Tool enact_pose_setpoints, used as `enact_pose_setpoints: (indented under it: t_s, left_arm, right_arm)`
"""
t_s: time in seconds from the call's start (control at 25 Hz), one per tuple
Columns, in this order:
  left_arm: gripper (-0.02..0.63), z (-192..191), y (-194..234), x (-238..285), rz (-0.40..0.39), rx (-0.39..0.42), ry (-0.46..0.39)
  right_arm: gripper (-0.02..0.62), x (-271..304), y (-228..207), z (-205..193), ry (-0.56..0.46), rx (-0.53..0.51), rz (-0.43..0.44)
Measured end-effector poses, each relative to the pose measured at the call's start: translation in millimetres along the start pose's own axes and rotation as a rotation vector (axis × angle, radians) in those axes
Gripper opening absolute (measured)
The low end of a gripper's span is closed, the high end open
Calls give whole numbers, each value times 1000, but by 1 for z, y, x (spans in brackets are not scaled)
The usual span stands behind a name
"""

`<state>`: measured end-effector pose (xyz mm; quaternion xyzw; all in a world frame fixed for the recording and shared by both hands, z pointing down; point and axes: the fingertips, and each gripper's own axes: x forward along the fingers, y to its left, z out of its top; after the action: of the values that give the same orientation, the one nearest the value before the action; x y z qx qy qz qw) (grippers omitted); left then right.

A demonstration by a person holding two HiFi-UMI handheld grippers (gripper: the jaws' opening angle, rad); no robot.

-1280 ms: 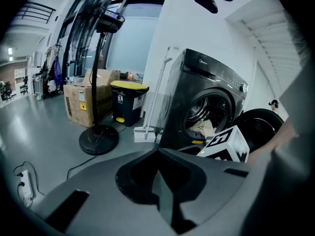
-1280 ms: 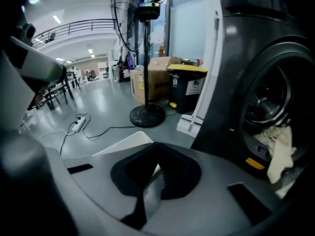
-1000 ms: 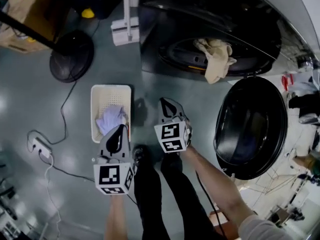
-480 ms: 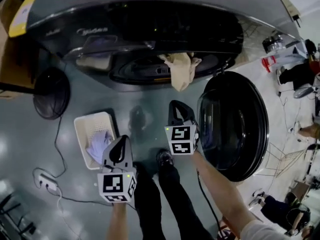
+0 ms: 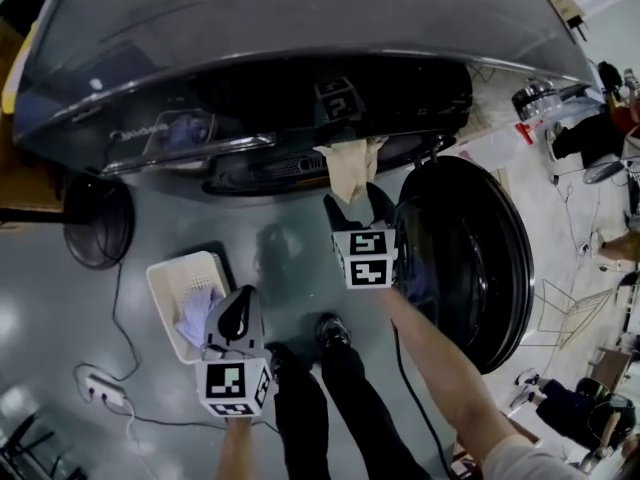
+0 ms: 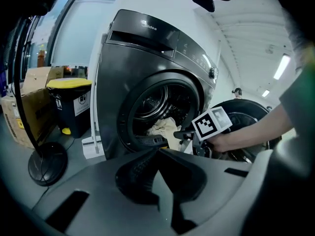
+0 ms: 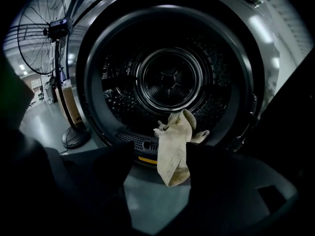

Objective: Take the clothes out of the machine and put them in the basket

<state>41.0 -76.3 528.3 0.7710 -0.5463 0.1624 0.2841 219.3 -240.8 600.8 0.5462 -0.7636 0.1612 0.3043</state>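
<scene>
beige cloth [image 7: 173, 146]: hangs over the drum lip of the machine [image 5: 300, 28], so we can reach it. right gripper [image 5: 360, 203]: fingers have just been opening, apart, cloth ahead between them, untouched. left gripper [image 5: 237, 313]: fingers together, empty, parked near the basket [image 5: 160, 273] on the floor [image 5: 60, 298].

Washer [image 5: 300, 28] is glossy dark grey. The cloth [image 7: 173, 151] on its door rim is beige with a fine grid weave. The basket [image 5: 180, 273] is white and perforated, with a pale lilac garment [image 5: 195, 318] inside. The left gripper [image 5: 236, 313] and right gripper [image 5: 357, 208] are grey, with black-and-white square markers.
</scene>
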Motion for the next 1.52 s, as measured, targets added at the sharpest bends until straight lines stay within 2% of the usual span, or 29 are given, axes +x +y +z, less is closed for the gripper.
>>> enact_pose_setpoints:
  t_s: [0.08, 0.28, 0.56, 0.76, 0.92, 1.2, 1.52]
  left_arm:
    - [18, -1, 5, 1, 3, -1, 0]
    - [18, -10, 21, 0, 29, -7, 8]
    - [18, -24, 39, 9, 50, 2, 1]
    - [18, -30, 49, 22, 55, 18, -14]
    - [18, -32, 51, 29, 54, 27, -27]
    - [18, -38, 54, 30, 62, 14, -37]
    - [18, -45, 62, 19, 84, 7, -37]
  right_arm:
    - [356, 19, -9, 1, 14, 9, -20]
    - [386, 65, -37, 7, 47, 24, -74]
    - [468, 119, -62, 0, 94, 33, -93]
    - [480, 140, -74, -21, 149, 75, -122]
    - [480, 148, -73, -25, 135, 87, -124]
    - [474, 146, -72, -23, 122, 83, -121]
    - [318, 139, -62, -30, 130, 76, -138]
